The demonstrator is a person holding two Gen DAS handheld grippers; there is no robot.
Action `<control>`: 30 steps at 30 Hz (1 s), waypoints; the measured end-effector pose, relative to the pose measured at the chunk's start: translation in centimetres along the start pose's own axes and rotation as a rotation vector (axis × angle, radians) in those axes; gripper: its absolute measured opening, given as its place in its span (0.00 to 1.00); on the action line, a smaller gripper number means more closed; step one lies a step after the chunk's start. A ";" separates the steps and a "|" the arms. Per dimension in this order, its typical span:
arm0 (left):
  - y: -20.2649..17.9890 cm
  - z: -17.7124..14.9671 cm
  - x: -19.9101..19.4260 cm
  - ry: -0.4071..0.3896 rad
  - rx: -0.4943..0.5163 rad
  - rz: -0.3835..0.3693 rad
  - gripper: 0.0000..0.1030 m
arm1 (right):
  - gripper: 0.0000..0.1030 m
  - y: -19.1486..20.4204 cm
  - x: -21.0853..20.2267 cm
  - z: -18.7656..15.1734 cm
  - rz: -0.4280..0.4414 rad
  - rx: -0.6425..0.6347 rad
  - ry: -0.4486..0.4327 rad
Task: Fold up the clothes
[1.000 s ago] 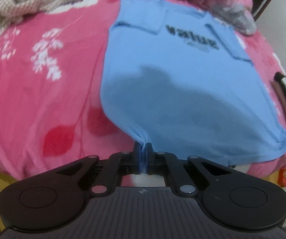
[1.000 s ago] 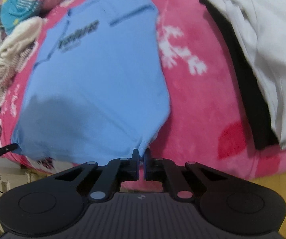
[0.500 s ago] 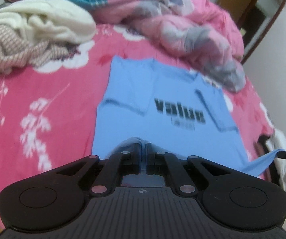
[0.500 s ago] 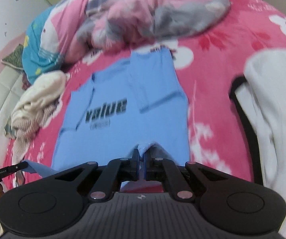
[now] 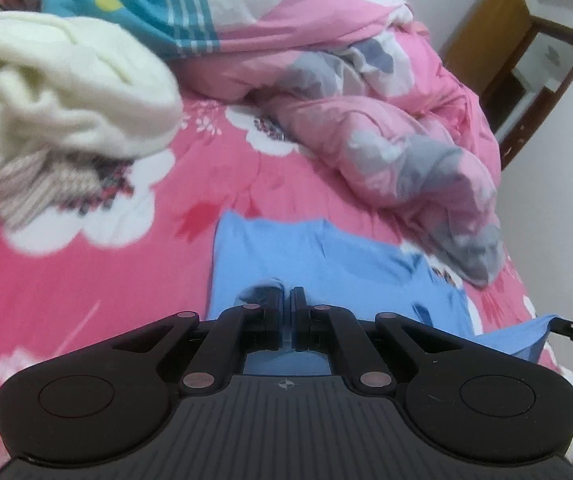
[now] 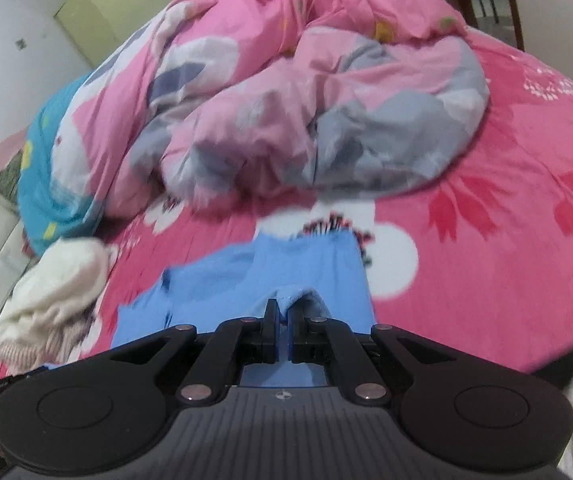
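Left wrist view shows my left hand-held gripper (image 5: 287, 300) clenched on the blue T-shirt (image 5: 326, 256) hem at lower centre of the pink bed (image 5: 86, 280), my right hand-held gripper (image 6: 283, 312) likewise, quilt (image 5: 386, 140) crowding the frame's upper right, and, unlike a second ago, the hem now lies carried over the chest print.

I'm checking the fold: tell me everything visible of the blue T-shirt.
The blue T-shirt is plain light-blue soft knit, lying on the pink floral bedspread below the rumpled quilt. The left tongs and right tongs are each shut on a bunched bit of its fabric, carried over the flat part. Its print is hidden.
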State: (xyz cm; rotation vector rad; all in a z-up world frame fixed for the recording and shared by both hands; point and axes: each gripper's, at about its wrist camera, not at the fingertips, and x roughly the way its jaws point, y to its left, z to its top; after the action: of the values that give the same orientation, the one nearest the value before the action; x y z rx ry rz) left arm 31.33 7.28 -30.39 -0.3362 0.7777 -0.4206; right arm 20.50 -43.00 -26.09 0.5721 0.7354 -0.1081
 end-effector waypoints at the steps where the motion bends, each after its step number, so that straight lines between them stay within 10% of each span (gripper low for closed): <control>1: 0.3 0.6 1.3 -0.007 0.011 -0.004 0.01 | 0.02 -0.2 1.0 0.6 0.001 0.009 -0.011; 20: 4.5 4.5 15.5 0.026 -0.140 0.045 0.01 | 0.03 -5.8 16.3 6.0 0.047 0.080 0.009; 30: 10.3 3.8 17.3 -0.022 -0.583 -0.053 0.04 | 0.09 -9.3 18.1 5.7 0.142 0.274 -0.067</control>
State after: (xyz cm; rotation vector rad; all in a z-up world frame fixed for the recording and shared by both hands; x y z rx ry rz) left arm 47.63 8.40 -42.77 -0.9051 0.8631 -0.2308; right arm 34.70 -51.97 -38.88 0.8765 0.6164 -0.0960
